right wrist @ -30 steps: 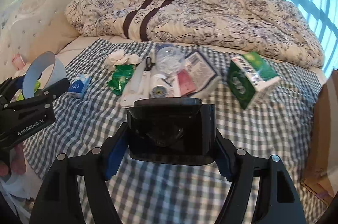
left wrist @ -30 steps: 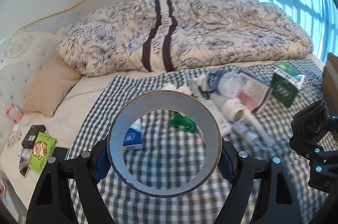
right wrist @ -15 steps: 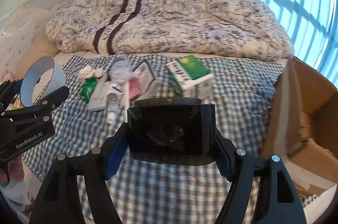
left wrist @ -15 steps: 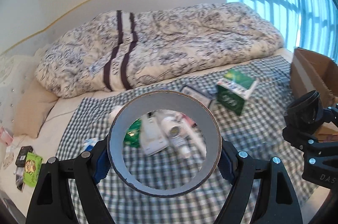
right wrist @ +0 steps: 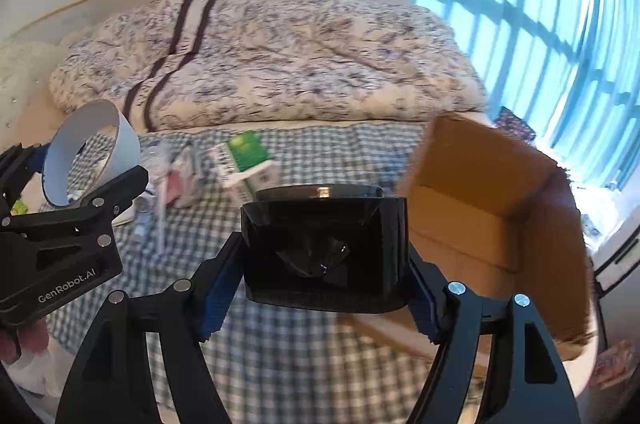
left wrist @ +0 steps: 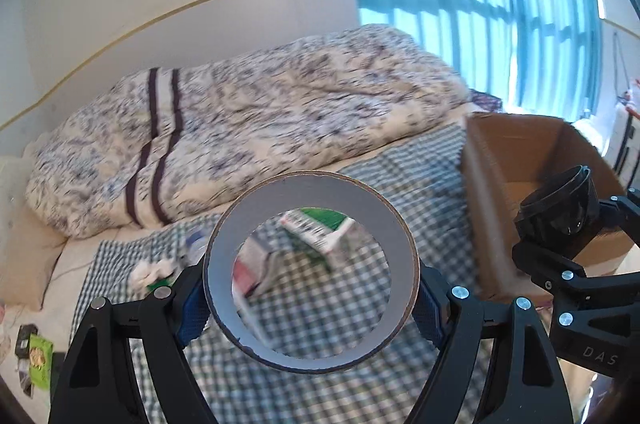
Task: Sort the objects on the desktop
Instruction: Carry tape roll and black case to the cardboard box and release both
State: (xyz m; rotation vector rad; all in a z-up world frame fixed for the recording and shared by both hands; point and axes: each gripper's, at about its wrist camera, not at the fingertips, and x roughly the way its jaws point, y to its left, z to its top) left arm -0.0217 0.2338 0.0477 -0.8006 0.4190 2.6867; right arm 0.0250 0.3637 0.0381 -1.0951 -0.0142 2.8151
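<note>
My left gripper (left wrist: pixel 311 298) is shut on a grey tape roll (left wrist: pixel 308 189), held upright above the checked cloth; the same roll (right wrist: pixel 124 139) shows at the left of the right wrist view. My right gripper (right wrist: pixel 324 294) is shut on a black cup-like container (right wrist: pixel 324 248), also seen at the right of the left wrist view as a black container (left wrist: pixel 560 207). An open cardboard box (right wrist: pixel 500 207) sits on the bed's right end, just right of the black container. A green and white carton (right wrist: pixel 248 159) and several small items lie on the cloth.
A crumpled flowered duvet (right wrist: pixel 280 59) fills the far side of the bed. A window with blue-lit panes (right wrist: pixel 540 15) is at the right. A green packet (left wrist: pixel 38 354) and small things lie off the bed's left edge. A hand (right wrist: pixel 18 338) holds the left gripper.
Both grippers have swung to the right and risen with their loads. The cardboard box has come into full view and the pile of items has slid to the left.
</note>
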